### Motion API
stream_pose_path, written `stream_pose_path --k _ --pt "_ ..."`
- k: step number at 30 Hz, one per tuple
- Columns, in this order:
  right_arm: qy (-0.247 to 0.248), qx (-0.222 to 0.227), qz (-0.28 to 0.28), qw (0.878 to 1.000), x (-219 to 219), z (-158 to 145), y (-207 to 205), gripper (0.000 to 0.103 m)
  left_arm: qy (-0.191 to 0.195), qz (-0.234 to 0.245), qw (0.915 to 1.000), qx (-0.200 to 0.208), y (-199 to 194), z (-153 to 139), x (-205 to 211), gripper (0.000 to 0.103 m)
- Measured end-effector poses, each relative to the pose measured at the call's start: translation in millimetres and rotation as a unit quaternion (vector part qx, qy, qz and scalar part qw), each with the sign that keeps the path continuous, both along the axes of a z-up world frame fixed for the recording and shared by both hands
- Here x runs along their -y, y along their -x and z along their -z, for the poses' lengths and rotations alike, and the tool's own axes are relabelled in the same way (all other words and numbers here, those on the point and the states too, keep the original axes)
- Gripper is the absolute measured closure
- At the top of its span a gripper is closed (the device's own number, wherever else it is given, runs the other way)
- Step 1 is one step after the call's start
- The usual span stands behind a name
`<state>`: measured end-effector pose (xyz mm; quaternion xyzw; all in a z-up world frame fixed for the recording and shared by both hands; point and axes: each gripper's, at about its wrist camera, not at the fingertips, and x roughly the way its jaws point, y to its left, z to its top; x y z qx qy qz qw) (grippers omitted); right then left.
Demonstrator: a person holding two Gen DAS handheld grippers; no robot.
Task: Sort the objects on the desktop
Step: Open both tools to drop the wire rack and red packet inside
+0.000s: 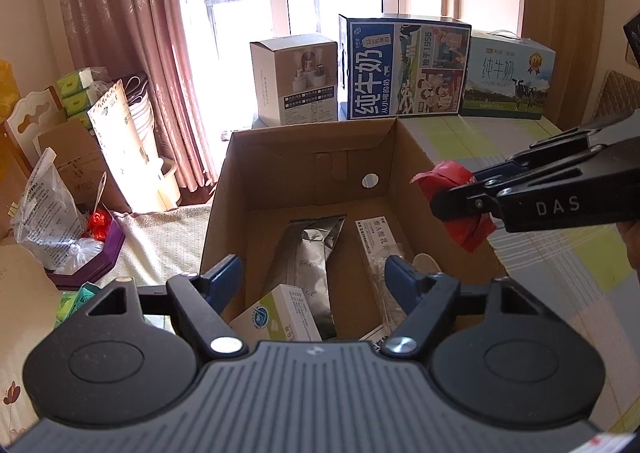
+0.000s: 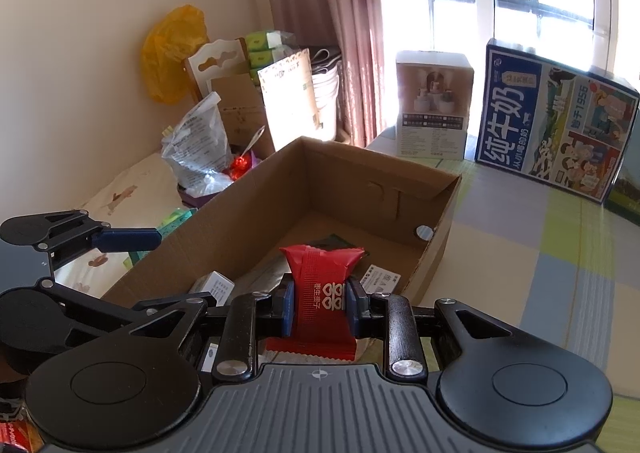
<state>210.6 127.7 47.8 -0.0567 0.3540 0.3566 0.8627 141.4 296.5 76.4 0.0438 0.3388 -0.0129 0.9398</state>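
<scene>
We hold our right claw (image 2: 319, 303) clamped on the red packet (image 2: 320, 293), over the near rim of the box (image 2: 224, 205) | our left claw (image 1: 316, 279) gapes wide, holding nothing | below and ahead of it in the box: white carton (image 1: 280, 319), silver pouch (image 1: 310, 249), white tube box (image 1: 374, 237) | beyond: milk cartons (image 1: 404, 67).
</scene>
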Motion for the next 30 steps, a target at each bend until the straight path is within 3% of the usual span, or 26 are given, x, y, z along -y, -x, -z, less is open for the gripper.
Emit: stream_pose_path --k 19,21,25,30 --pt "-0.030 -0.013 -0.013 0.999 -9.3 -5.6 -2.3 0.080 -0.003 -0.005 0.9999 -0.009 7.5 0.1 -3.0 0.028" --pt "-0.030 -0.018 -0.024 0.999 -11.7 -4.3 -4.9 0.077 -0.004 -0.005 0.9999 -0.009 7.8 -0.4 -3.1 0.028" --pt "-0.037 -0.018 -0.019 0.999 -6.7 -3.0 -6.2 0.051 -0.007 -0.006 0.9999 -0.011 9.1 -0.6 -3.4 0.026" --pt "-0.041 -0.021 -0.013 0.999 1.6 -4.3 -9.7 0.047 -0.008 -0.009 0.9998 -0.014 11.5 0.9 -2.7 0.024"
